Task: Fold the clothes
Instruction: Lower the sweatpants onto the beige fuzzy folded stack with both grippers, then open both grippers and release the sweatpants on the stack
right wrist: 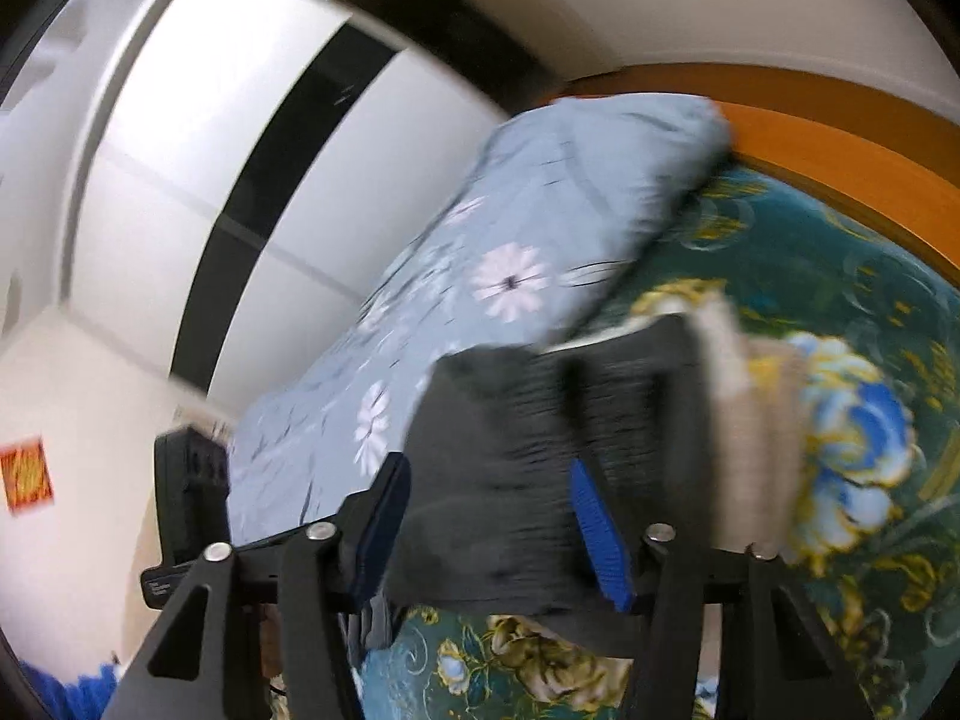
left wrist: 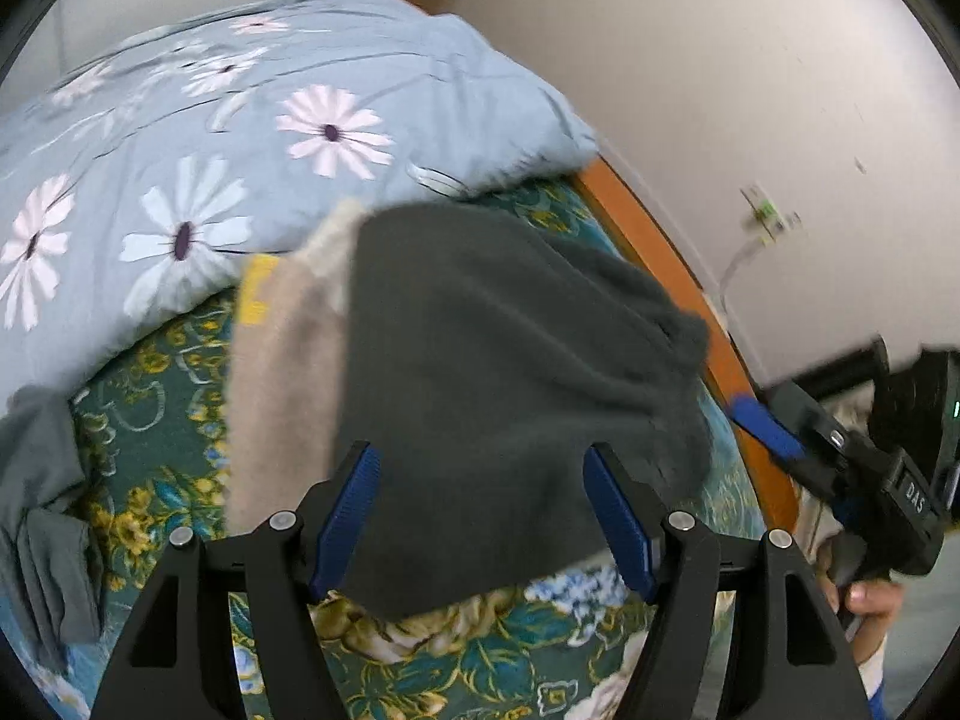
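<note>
We see a dark grey garment (left wrist: pixel 510 372) on the bed (left wrist: pixel 156 396), soft, light, floppy. Left hand-held gripper (left wrist: pixel 483 516) straddles its 6 o'clock edge, jaws apart; right hand-held gripper (right wrist: pixel 492 522) grip unclear, blurred. Best hold: the corners.

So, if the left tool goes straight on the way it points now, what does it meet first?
Most likely the dark grey garment, which lies between the fingers of the left tool and directly ahead. Beyond it is the floral bedsheet, though depth is hard to judge.
</note>
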A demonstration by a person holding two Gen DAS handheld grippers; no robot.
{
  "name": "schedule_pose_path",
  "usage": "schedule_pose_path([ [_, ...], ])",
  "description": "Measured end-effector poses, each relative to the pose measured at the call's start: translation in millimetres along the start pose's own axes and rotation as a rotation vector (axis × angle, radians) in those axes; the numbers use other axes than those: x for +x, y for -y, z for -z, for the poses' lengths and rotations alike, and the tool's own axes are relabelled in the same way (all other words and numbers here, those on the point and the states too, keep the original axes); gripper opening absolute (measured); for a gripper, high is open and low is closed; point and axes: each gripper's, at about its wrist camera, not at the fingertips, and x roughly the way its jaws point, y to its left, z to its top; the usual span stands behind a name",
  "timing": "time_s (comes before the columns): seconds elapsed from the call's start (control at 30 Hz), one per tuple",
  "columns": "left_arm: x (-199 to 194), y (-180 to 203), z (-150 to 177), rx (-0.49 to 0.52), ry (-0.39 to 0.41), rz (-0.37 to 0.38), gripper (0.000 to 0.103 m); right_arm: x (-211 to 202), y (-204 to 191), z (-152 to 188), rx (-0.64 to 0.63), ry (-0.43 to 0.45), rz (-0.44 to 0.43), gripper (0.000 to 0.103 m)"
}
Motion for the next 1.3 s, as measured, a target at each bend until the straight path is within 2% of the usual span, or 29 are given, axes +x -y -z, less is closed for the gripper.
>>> schedule_pose_path([
  [0.13,14,9,3,0.056,-0.045,-0.031,0.072,26,1,6,-0.025,-0.063,0.049,0.057],
  [0.33,36,-4,-1,-0.009,-0.089,-0.023,0.072,36,27,8,0.058,-0.068,0.052,0.045],
  [0.63,36,-10,4,-0.048,-0.107,-0.027,0.072,31,28,12,0.095,-0.061,0.030,0.046],
  [0.83,16,-8,11,-0.096,-0.062,-0.028,0.072,10,15,29,0.078,-0.033,0.042,0.047],
  [1.03,5,5,19,-0.112,-0.037,-0.042,0.072,0,3,55,0.053,-0.081,0.075,0.049],
  [1.2,3,18,41,-0.086,-0.064,-0.087,0.073,0,5,74,0.065,-0.120,0.100,0.050],
  [1.3,7,19,57,-0.073,-0.092,-0.114,0.075,2,8,83,0.074,-0.142,0.119,0.054],
])
